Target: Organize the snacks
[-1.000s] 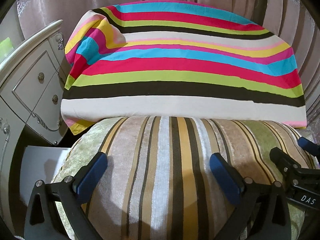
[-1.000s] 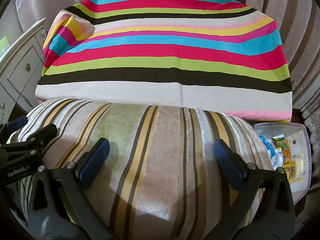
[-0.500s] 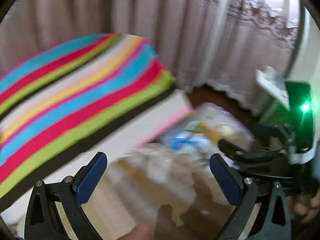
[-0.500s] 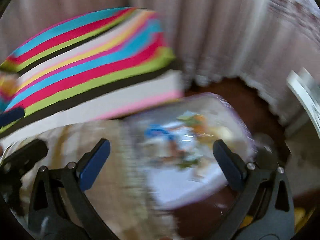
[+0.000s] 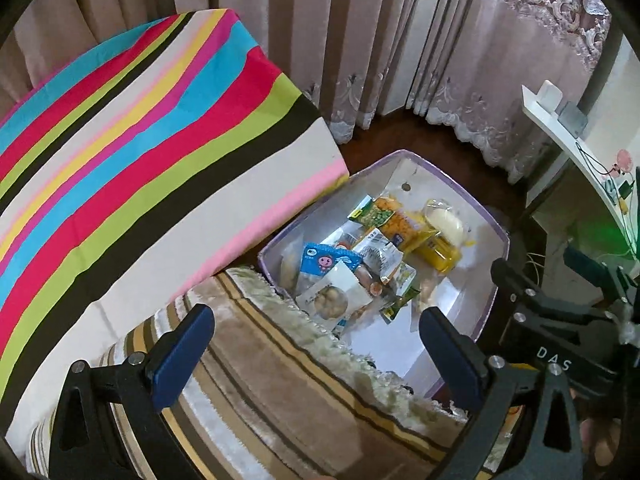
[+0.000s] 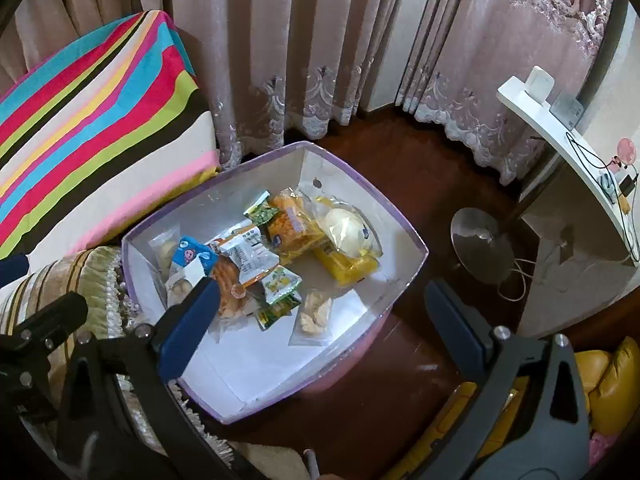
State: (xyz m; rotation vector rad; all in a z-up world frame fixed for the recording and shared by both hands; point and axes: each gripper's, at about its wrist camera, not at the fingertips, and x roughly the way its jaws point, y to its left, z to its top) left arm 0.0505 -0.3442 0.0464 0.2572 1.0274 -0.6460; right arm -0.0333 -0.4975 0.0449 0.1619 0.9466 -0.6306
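Left wrist: left gripper [image 5: 316, 344] spread wide, empty, over striped cushion [image 5: 288, 392]; box [image 5: 496, 232] of snacks [image 5: 360, 256] on floor, far right of it. Right wrist: right gripper [image 6: 320, 316] spread, empty, above box [image 6: 416, 248]; snacks [image 6: 276, 256] piled inside, far-left half.

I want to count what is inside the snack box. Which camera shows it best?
The right wrist view: the snack box shows whole, rim and floor. In the left wrist view the box is cut off by the striped cushion and left gripper.
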